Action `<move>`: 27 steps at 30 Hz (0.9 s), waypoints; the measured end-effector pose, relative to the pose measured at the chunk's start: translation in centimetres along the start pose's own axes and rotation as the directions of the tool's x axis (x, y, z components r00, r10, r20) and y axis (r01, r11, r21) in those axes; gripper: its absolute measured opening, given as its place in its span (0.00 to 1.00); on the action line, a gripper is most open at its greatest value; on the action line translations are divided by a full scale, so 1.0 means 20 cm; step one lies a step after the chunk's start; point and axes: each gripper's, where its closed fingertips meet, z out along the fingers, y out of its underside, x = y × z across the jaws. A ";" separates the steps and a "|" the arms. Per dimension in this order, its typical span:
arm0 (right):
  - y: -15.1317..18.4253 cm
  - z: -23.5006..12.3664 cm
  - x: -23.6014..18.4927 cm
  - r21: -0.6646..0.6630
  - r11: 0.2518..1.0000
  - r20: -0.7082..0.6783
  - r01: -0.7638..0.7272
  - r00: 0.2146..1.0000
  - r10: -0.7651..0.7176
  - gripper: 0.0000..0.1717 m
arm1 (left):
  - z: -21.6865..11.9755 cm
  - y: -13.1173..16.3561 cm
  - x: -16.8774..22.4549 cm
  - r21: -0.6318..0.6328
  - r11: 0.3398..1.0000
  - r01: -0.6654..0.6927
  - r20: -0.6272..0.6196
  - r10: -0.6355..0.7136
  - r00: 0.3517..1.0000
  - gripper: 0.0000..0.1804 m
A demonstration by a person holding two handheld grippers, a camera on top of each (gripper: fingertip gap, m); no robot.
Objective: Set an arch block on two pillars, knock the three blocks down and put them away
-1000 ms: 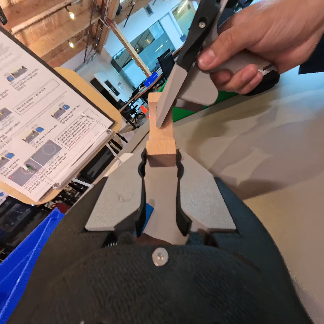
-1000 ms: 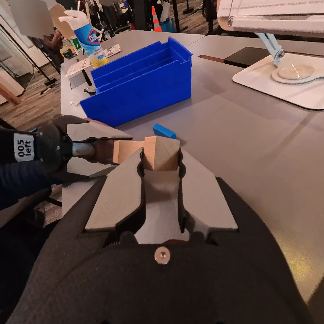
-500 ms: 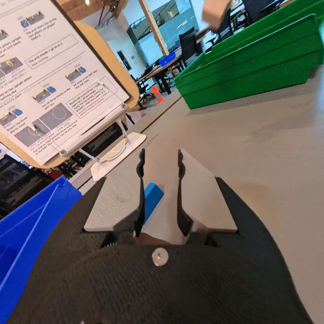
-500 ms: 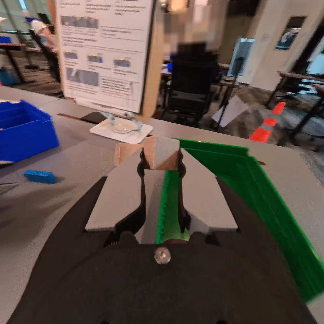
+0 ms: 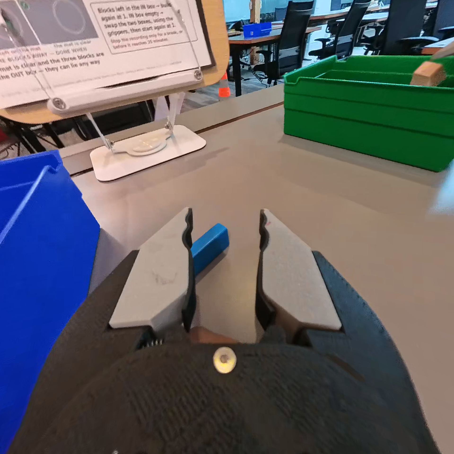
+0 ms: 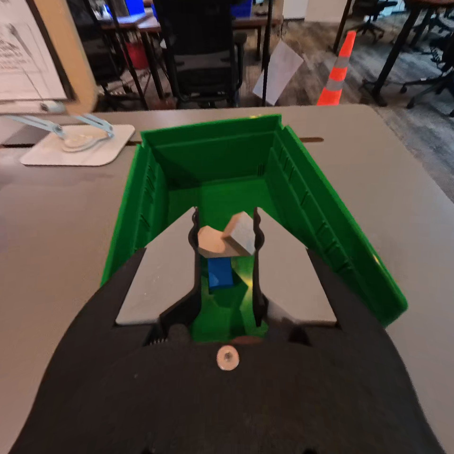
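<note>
My right gripper [image 6: 224, 211] hangs over the open green bin [image 6: 319, 196]. Its jaws stand wider than the wooden arch block [image 6: 226, 235], which sits tilted and blurred between the pads, not pressed. A blue block [image 6: 219, 275] lies on the bin floor below it. The arch block also shows in the left wrist view [image 5: 427, 73], at the rim of the green bin [image 5: 368, 118]. My left gripper [image 5: 224, 213] is open and low over the grey table [image 5: 294, 184]. A second blue block [image 5: 208, 245] lies flat on the table by its left finger, untouched by the right finger.
A blue bin [image 5: 36, 245] stands close on the left. An instruction board [image 5: 98, 36] on a white stand base [image 5: 147, 152] is at the table's back; the base also shows in the right wrist view [image 6: 73, 147]. Chairs and an orange cone [image 6: 336, 71] stand beyond the table. The grippers' ends are close to 40 centimeters from one another.
Both grippers held the arch block a second ago. My left let go, opened wider and dropped toward the blue block. My right carried the arch over the green bin; its jaws widened and the block tipped.
</note>
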 end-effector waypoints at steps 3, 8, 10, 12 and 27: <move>-0.12 -0.09 -0.08 0.087 0.996 0.067 -0.018 0.998 0.012 0.23 | 0.01 0.01 -0.01 -0.018 1.000 0.023 -0.003 -0.023 1.000 0.31; -0.20 -0.15 -0.24 0.131 0.991 0.172 -0.024 0.985 0.001 0.23 | 0.01 0.02 -0.05 -0.031 0.999 0.036 0.022 -0.035 0.999 0.31; -0.21 -0.15 -0.33 0.138 0.990 0.235 -0.030 0.972 -0.004 0.23 | 0.02 0.03 -0.07 -0.036 0.999 0.026 0.036 -0.025 0.999 0.31; -0.21 -0.15 -0.42 0.127 0.992 0.285 -0.013 0.958 -0.024 0.23 | 0.03 0.04 -0.09 -0.058 0.998 0.026 0.043 -0.024 0.999 0.31; -0.21 -0.18 -0.60 0.119 0.992 0.401 0.049 0.911 -0.093 0.23 | 0.19 0.34 -0.03 -0.476 0.854 -0.209 -0.242 0.102 0.965 0.10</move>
